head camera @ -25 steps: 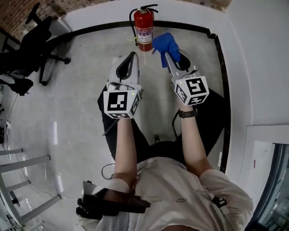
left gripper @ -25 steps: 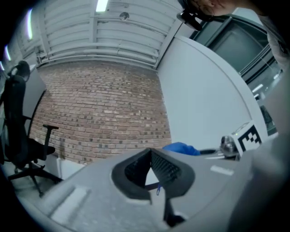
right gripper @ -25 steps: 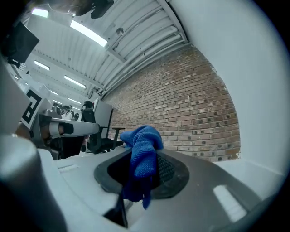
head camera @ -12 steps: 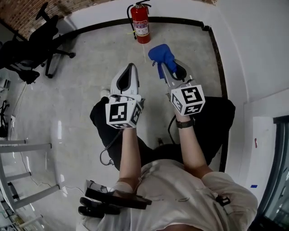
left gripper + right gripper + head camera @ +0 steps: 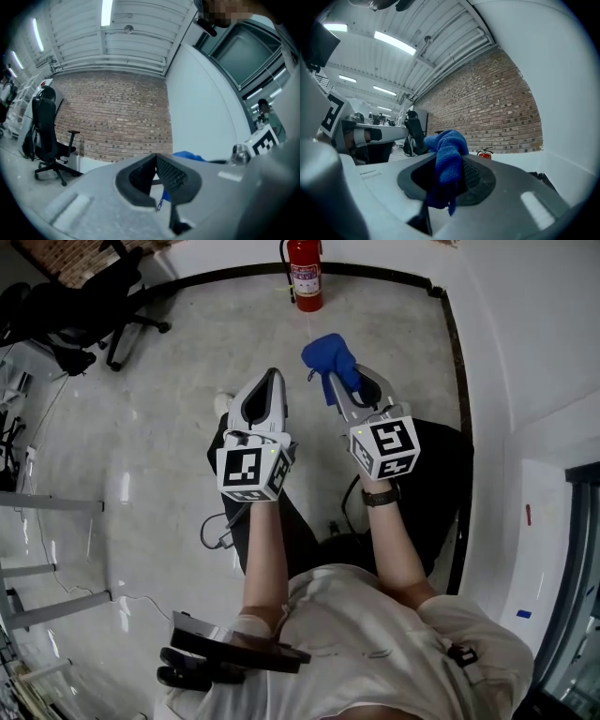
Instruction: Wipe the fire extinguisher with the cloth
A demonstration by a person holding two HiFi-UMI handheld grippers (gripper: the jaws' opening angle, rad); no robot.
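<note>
A red fire extinguisher (image 5: 305, 276) stands upright on the floor against the white back wall; the right gripper view shows the extinguisher (image 5: 484, 153) small and far off. My right gripper (image 5: 339, 382) is shut on a blue cloth (image 5: 331, 356), which bunches up out of the jaws; in its own view the cloth (image 5: 448, 157) fills the gap between the pads. The cloth is well short of the extinguisher. My left gripper (image 5: 269, 382) is held level beside it, jaws shut with nothing between them (image 5: 157, 180).
Black office chairs (image 5: 80, 310) stand at the far left by a brick wall. A dark baseboard (image 5: 454, 381) runs along the right wall. Metal frame legs (image 5: 42, 549) are at the left edge. A cable (image 5: 217, 531) lies on the floor by the person's legs.
Both grippers and the person have backed away from the extinguisher, which now sits farther off at the top of the head view. The cloth stays in the right gripper.
</note>
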